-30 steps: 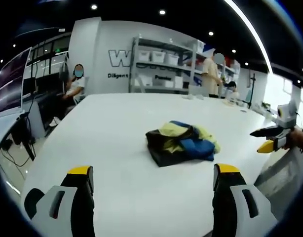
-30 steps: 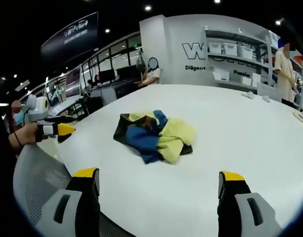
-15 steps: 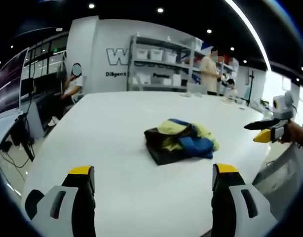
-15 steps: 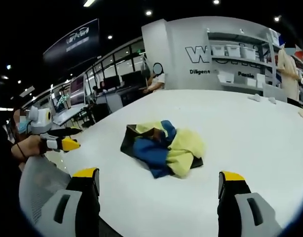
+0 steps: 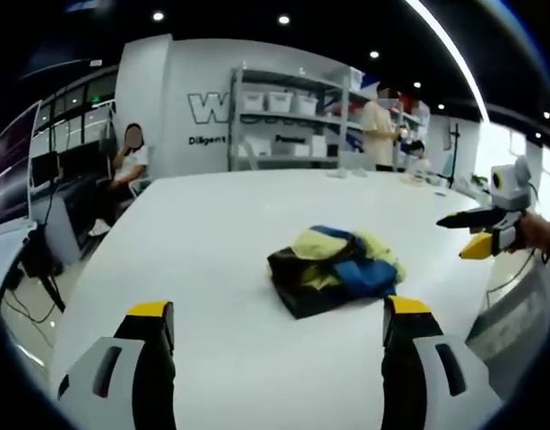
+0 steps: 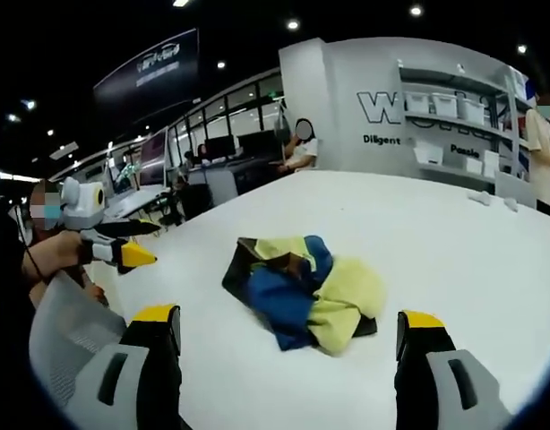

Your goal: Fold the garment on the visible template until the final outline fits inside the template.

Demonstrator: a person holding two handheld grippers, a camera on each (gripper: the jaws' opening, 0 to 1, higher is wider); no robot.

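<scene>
A crumpled garment in black, yellow and blue lies bunched in a heap on the white table. My left gripper is open, jaws wide apart, short of the heap and empty. My right gripper hovers at the table's right edge in a hand, jaws parted. In the right gripper view the same garment lies ahead on the table. My right gripper is open and holds nothing. The left gripper floats at the left, held off the table edge.
A grey mesh chair back stands at the near table edge. Shelves with white bins line the far wall, with a standing person beside them. A seated person is at desks with monitors on the left.
Both views have shifted a little, and the garment looks slightly nearer. The heap itself has not moved. Both grippers stay open and empty.
</scene>
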